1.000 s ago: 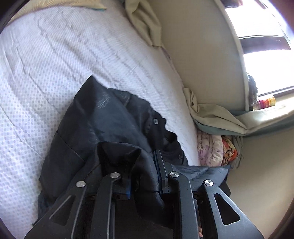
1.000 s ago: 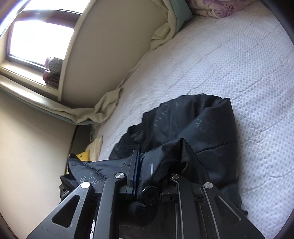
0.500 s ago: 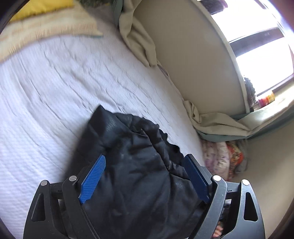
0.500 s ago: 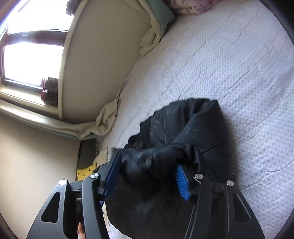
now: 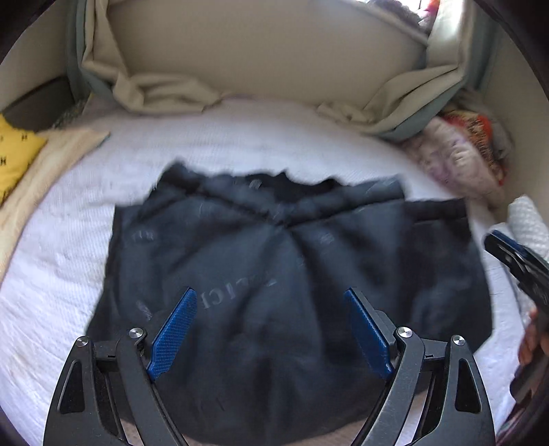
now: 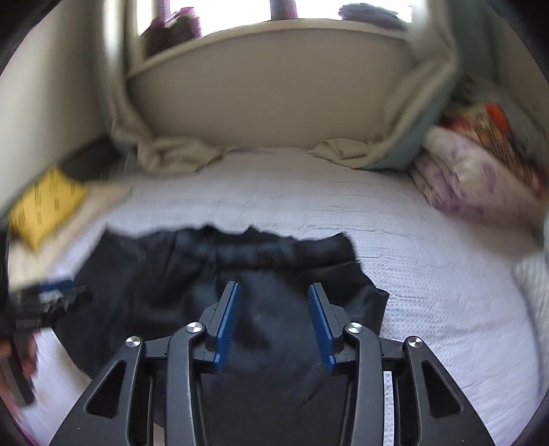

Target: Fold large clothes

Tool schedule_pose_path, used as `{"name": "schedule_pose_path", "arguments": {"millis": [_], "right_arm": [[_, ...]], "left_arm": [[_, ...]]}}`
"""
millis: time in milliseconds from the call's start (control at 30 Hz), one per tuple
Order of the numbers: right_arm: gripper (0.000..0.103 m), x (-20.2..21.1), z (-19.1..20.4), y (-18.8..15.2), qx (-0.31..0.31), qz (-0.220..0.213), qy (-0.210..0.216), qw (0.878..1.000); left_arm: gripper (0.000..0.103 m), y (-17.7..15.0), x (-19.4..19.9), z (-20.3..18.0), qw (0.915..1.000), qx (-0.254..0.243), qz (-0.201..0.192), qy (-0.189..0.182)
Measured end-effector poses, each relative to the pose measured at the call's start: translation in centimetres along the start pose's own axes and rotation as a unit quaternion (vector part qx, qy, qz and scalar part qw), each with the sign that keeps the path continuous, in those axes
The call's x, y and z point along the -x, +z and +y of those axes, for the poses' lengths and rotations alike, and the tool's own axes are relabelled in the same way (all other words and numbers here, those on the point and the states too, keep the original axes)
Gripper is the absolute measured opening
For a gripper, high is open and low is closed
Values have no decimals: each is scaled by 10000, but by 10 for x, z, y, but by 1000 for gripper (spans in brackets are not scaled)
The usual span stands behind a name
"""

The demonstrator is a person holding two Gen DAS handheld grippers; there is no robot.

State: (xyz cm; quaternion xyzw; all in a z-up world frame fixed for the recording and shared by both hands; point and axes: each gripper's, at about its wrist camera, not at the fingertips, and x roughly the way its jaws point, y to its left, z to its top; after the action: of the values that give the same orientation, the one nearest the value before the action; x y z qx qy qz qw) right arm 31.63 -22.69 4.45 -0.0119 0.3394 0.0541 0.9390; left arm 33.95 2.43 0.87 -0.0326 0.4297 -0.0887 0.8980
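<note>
A black padded jacket (image 5: 281,260) lies folded in a rough rectangle on the white bed (image 5: 61,240). It also shows in the right wrist view (image 6: 192,274). My left gripper (image 5: 269,302) is open and empty, held above the jacket's near part. My right gripper (image 6: 272,295) is open and empty above the jacket's right half. The right gripper shows at the right edge of the left wrist view (image 5: 514,257); the left gripper shows blurred at the left edge of the right wrist view (image 6: 48,302).
A yellow cushion (image 6: 44,202) on a cream blanket (image 5: 44,168) lies at the left. Folded floral bedding (image 6: 470,171) is stacked at the right. Beige curtains (image 5: 164,92) pool along the far wall under the window sill (image 6: 267,27).
Both grippers were shut on jacket folds a second ago, opened half a second ago, and have now pulled back and turned toward the wall. The jacket lies flatter on the bed.
</note>
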Motion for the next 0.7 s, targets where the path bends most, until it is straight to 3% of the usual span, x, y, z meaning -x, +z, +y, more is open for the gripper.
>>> {"name": "schedule_pose_path", "arguments": {"millis": [100, 200, 400, 700], "right_arm": [[38, -19, 9, -10, 473, 45, -443, 9979], [36, -48, -10, -20, 418, 395, -833, 9949], [31, -100, -49, -43, -389, 1164, -453, 9914], [30, -119, -52, -60, -342, 1159, -339, 9921]], "left_arm": [[89, -1, -22, 33, 9978, 390, 140, 526], [89, -1, -33, 56, 9956, 741, 369, 430], [90, -6, -47, 67, 9946, 789, 526, 424], [90, -15, -61, 76, 9950, 770, 520, 370]]}}
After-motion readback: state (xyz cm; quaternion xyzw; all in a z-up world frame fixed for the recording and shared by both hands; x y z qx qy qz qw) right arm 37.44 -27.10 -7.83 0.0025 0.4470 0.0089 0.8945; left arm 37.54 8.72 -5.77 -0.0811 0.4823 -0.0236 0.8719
